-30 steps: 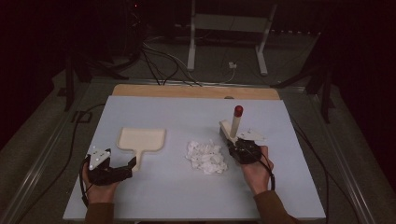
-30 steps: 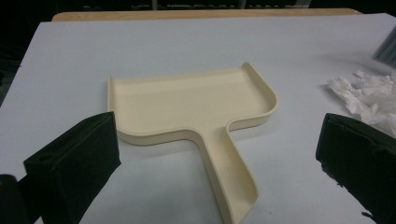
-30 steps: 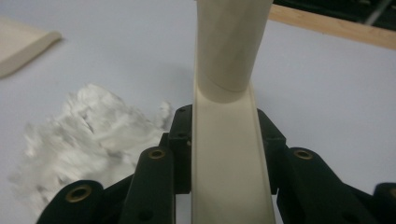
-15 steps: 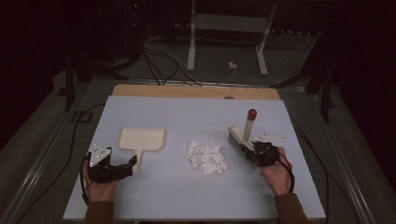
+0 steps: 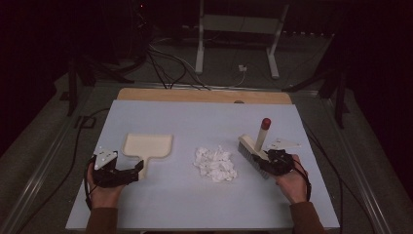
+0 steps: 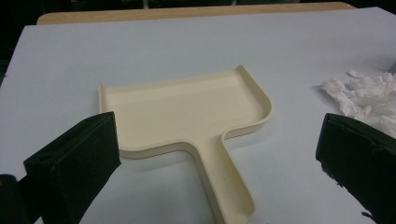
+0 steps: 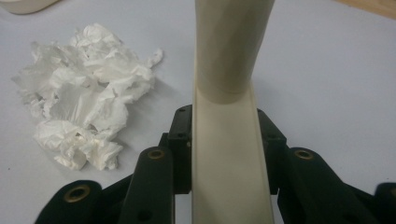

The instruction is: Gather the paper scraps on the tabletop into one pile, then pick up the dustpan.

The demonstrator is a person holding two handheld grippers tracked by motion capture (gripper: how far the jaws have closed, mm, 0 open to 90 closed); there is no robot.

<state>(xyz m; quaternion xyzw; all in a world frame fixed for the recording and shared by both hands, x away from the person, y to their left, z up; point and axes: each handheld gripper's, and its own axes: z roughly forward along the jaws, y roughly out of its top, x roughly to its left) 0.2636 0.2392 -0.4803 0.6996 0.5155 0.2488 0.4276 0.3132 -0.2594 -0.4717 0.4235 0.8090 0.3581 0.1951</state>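
Observation:
A cream dustpan [image 5: 147,145] lies flat on the pale blue table [image 5: 195,117], its handle pointing toward the person. My left gripper [image 5: 130,174] stands open at the handle's end; in the left gripper view the dustpan [image 6: 187,112] sits ahead and its handle runs down between the wide-apart jaws of the left gripper [image 6: 215,135], untouched. A pile of crumpled white paper [image 5: 215,163] lies mid-table. My right gripper [image 5: 269,163] is shut on a cream brush [image 5: 252,147] with a red-tipped handle, bristles on the table, right of the paper [image 7: 84,112]. The brush body [image 7: 229,158] is clamped by the right gripper [image 7: 224,140].
A wooden strip [image 5: 204,95] borders the table's far edge. Beyond it are dark floor, cables and a white stand [image 5: 200,44]. A black cable [image 5: 73,161] trails off the table's left side. Bare table surface lies between the paper and the dustpan.
The right gripper has carried the brush to the right, away from the paper pile, and slightly toward the person. The left gripper, dustpan and paper have stayed put.

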